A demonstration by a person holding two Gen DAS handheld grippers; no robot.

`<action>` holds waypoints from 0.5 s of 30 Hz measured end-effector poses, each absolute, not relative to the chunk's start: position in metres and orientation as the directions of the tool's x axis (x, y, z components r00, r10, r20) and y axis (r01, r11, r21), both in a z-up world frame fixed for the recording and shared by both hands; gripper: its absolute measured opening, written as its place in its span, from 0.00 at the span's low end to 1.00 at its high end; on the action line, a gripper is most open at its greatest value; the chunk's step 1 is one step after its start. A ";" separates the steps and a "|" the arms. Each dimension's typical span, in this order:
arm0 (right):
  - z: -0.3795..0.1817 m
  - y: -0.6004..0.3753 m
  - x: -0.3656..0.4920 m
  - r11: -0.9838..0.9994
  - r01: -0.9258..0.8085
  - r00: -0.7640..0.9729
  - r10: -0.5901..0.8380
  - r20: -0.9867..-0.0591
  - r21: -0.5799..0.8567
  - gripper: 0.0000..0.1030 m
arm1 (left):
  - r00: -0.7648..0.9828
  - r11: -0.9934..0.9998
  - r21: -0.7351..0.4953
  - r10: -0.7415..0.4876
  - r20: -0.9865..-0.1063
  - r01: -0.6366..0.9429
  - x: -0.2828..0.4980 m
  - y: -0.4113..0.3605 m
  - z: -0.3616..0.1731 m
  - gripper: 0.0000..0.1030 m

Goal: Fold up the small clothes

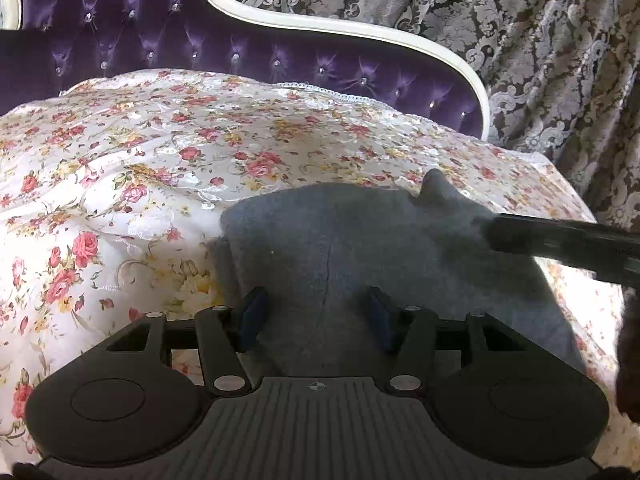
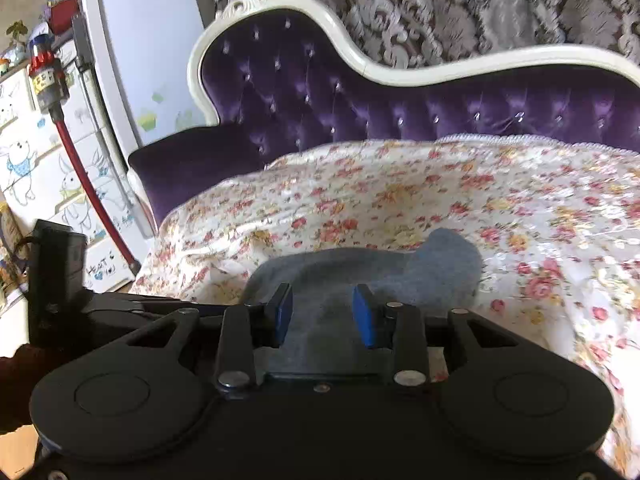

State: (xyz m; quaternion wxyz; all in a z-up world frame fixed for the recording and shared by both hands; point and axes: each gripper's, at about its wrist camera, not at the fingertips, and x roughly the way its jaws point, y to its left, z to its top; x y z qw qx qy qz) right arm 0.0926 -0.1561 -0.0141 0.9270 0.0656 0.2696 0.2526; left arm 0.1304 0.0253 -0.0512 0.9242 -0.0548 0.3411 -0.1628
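A small grey knitted garment (image 1: 360, 240) lies on the flowered bedspread (image 1: 140, 168), with one corner sticking up at its far right (image 1: 436, 188). My left gripper (image 1: 316, 314) hovers over its near edge, open, blue pads (image 1: 252, 312) apart and only flat cloth showing between them. The right gripper's black finger (image 1: 560, 240) reaches in from the right and meets the garment's right edge. In the right wrist view the same garment (image 2: 440, 264) lies under my right gripper (image 2: 324, 314), whose blue pads (image 2: 366, 316) stand apart over the cloth without pinching it.
A purple tufted sofa back (image 1: 200, 40) with a white frame (image 2: 440, 68) rises behind the bedspread, and patterned curtains (image 1: 540, 40) hang beyond. White drawers with rabbit drawings (image 2: 36, 168) and a red vacuum (image 2: 48, 76) stand at the left.
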 end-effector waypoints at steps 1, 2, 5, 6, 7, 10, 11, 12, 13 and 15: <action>-0.019 -0.156 0.101 0.874 -0.420 0.726 0.485 -0.488 0.244 0.42 | 0.716 0.942 -0.209 -0.335 -0.612 0.262 0.129 0.024 -0.051 0.52; -0.025 -0.159 0.110 0.883 -0.400 0.722 0.468 -0.510 0.244 0.40 | 0.718 0.943 -0.211 -0.333 -0.612 0.259 0.129 0.024 -0.051 0.52; -0.048 -0.177 0.140 0.915 -0.305 0.716 0.404 -0.570 0.265 0.40 | 0.719 0.943 -0.217 -0.332 -0.611 0.251 0.133 0.022 -0.053 0.52; -0.054 -0.182 0.146 0.926 -0.278 0.718 0.377 -0.586 0.255 0.40 | 0.719 0.943 -0.216 -0.332 -0.611 0.252 0.134 0.023 -0.053 0.52; -0.060 -0.187 0.153 0.938 -0.242 0.719 0.344 -0.604 0.247 0.43 | 0.719 0.944 -0.215 -0.331 -0.611 0.252 0.134 0.023 -0.053 0.52; -0.064 -0.200 0.157 0.942 -0.185 0.723 0.324 -0.610 0.280 0.45 | 0.720 0.946 -0.205 -0.325 -0.613 0.252 0.134 0.021 -0.053 0.51; -0.061 -0.201 0.155 0.943 -0.177 0.729 0.317 -0.606 0.281 0.46 | 0.720 0.946 -0.201 -0.323 -0.614 0.253 0.134 0.020 -0.052 0.51; -0.058 -0.200 0.151 0.948 -0.175 0.739 0.305 -0.601 0.265 0.47 | 0.721 0.947 -0.197 -0.320 -0.615 0.253 0.134 0.019 -0.052 0.52; -0.055 -0.200 0.148 0.953 -0.175 0.747 0.293 -0.596 0.249 0.47 | 0.722 0.949 -0.191 -0.316 -0.616 0.252 0.134 0.018 -0.051 0.52; -0.048 -0.198 0.139 0.959 -0.171 0.764 0.275 -0.584 0.228 0.47 | 0.724 0.948 -0.188 -0.318 -0.612 0.257 0.134 0.018 -0.049 0.56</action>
